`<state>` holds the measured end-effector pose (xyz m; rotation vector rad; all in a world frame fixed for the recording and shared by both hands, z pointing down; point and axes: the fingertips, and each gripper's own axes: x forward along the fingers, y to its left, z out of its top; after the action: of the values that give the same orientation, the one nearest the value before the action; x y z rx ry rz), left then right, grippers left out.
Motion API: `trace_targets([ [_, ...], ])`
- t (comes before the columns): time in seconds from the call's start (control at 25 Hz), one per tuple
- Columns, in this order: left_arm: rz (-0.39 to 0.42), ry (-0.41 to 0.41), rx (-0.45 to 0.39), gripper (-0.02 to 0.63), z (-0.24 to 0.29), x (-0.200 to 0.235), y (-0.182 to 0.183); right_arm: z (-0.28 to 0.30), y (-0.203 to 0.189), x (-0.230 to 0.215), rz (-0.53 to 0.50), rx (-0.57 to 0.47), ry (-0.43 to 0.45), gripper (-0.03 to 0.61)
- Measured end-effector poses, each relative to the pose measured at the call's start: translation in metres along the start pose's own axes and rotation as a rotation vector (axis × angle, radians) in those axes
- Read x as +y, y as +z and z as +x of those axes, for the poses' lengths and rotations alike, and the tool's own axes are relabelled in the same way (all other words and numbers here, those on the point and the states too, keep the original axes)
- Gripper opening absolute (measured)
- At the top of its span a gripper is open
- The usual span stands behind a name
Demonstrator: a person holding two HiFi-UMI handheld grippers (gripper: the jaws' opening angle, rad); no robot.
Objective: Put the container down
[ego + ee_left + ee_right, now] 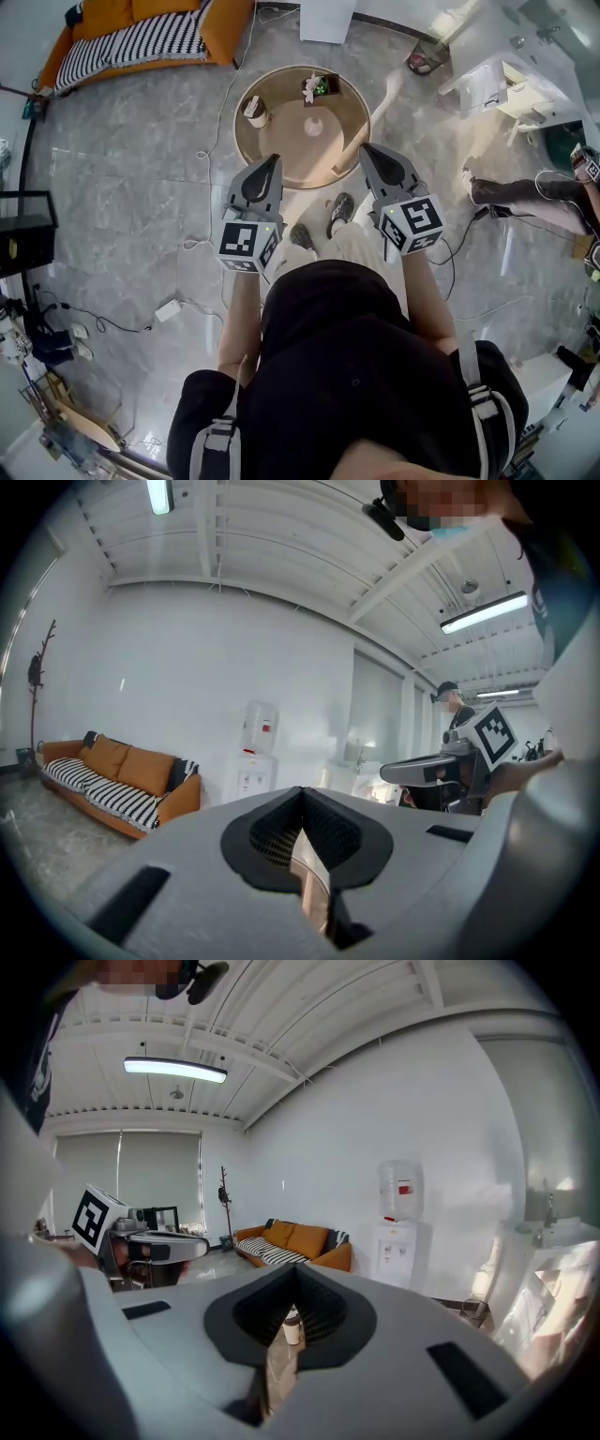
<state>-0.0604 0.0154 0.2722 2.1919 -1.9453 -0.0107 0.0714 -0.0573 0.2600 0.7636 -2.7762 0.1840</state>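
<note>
Though the left gripper (pixel 274 161) and right gripper (pixel 367 150) hold nothing, their fingers (pixel 261 183) are clenched. Beyond them, a table (pixel 281 142) bears a cup (pixel 255 112).

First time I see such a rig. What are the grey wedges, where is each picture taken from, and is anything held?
A person holds two hand-held tongs, the left tongs and right tongs; the marker cubes are part of them. One camera looks down from the person's head; the other two ride on the tongs, looking along their tips. Below stands a round wooden table with a cup, a small box and a small white item. Both tongs are shut and hold nothing.
</note>
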Motion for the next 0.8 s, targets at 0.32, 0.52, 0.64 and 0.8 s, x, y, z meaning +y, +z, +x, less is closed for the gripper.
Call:
trace_targets([
  [0.32, 0.005, 0.001, -0.018, 0.018, -0.007, 0.006, 0.009, -0.013, 0.008, 0.003, -0.01, -0.02, 0.0, 0.005],
  [0.52, 0.01, 0.001, -0.015, 0.018, -0.007, 0.003, 0.009, -0.018, 0.01, 0.004, -0.009, -0.032, 0.003, 0.005],
  [0.64, 0.009, 0.002, -0.015, 0.018, -0.006, -0.001, 0.01, -0.021, 0.011, 0.003, -0.006, -0.04, 0.007, 0.005],
  [0.8, 0.01, 0.001, -0.011, 0.018, -0.003, -0.005, 0.01, -0.023, 0.014, 0.002, -0.014, -0.048, 0.009, 0.005],
])
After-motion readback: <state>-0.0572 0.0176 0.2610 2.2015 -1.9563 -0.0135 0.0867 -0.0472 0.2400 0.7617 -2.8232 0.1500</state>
